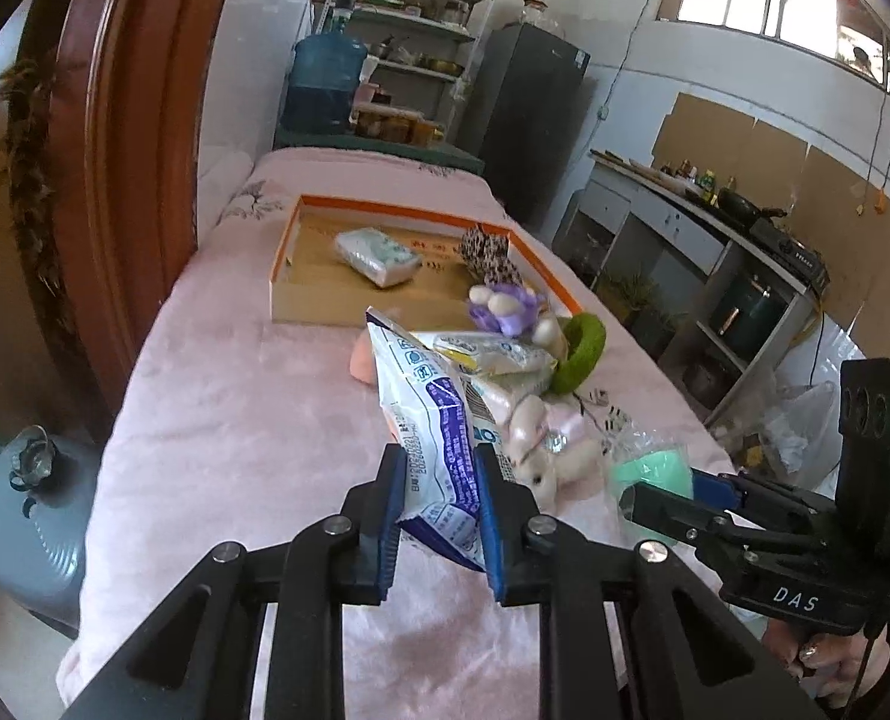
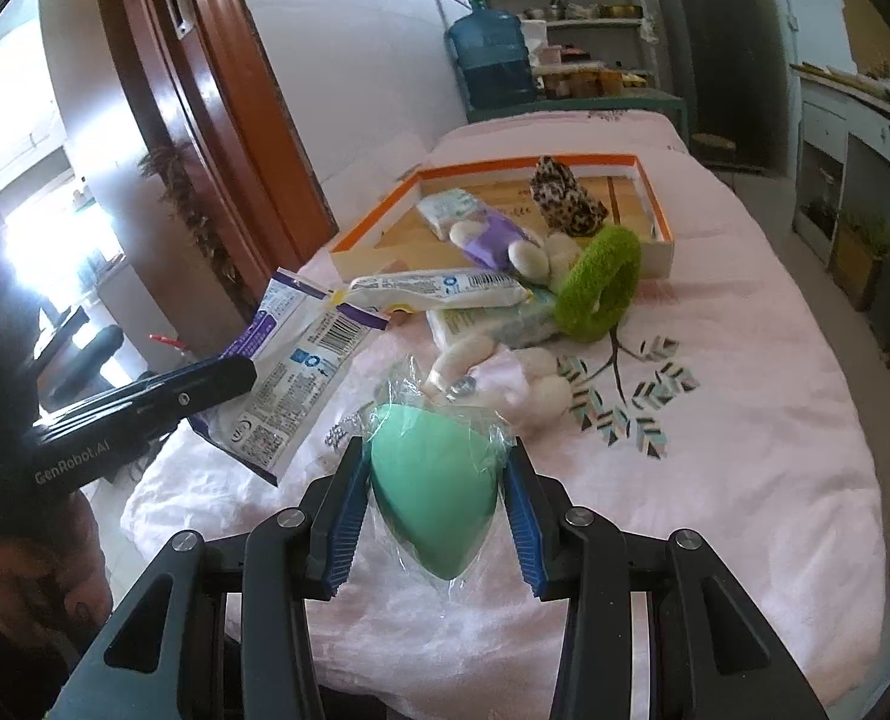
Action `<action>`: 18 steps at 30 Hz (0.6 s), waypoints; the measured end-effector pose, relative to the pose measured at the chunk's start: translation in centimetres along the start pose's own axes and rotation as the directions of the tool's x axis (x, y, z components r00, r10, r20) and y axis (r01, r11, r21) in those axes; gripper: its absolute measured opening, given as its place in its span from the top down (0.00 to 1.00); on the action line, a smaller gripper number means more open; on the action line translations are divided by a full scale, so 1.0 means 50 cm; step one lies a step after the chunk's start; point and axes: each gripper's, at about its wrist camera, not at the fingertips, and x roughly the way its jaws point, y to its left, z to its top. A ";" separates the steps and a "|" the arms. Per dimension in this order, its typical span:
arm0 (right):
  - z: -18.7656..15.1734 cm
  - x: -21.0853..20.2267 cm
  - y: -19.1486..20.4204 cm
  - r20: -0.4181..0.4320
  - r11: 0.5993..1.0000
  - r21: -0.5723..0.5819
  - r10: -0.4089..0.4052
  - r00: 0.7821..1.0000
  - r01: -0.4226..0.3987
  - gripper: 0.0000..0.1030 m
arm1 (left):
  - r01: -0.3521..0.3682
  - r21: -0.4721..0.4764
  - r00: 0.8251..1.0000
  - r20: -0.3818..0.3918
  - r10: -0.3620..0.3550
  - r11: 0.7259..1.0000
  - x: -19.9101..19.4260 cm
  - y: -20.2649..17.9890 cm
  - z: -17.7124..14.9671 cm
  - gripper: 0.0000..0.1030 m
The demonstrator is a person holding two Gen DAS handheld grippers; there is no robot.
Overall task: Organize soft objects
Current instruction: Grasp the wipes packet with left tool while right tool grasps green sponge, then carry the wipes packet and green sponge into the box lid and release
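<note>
My left gripper (image 1: 438, 468) is shut on a white and blue plastic pack (image 1: 433, 420), held above the pink bedspread; the pack also shows in the right wrist view (image 2: 289, 372). My right gripper (image 2: 436, 462) is shut on a mint green sponge in clear wrap (image 2: 436, 486). A pile lies ahead: a green fuzzy ring (image 2: 598, 291), a purple and white plush (image 2: 499, 240), a white wipes pack (image 2: 439, 288) and a cream plush (image 2: 517, 378). The orange-rimmed box (image 1: 409, 213) holds a tissue pack (image 1: 376, 255) and a leopard-print item (image 1: 490, 252).
The pink bedspread (image 2: 745, 450) covers the bed. A wooden headboard (image 1: 127, 180) stands on the left. A water jug (image 1: 325, 84), shelves and a dark fridge (image 1: 529, 114) stand beyond the bed. A kitchen counter (image 1: 715, 222) runs along the right.
</note>
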 end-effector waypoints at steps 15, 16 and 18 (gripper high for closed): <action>0.096 -0.041 0.015 0.103 0.997 -0.080 0.002 0.995 0.006 0.57 | 0.035 0.041 0.993 0.108 -0.039 0.999 -0.040 -0.026 0.082 0.78; 0.104 -0.042 0.015 0.111 0.996 -0.086 0.000 0.994 0.010 0.57 | 0.036 0.043 0.993 0.112 -0.040 0.998 -0.040 -0.028 0.085 0.78; 0.117 -0.044 0.015 0.124 0.995 -0.095 -0.003 0.992 0.015 0.57 | 0.040 0.048 0.992 0.121 -0.046 0.998 -0.040 -0.031 0.096 0.78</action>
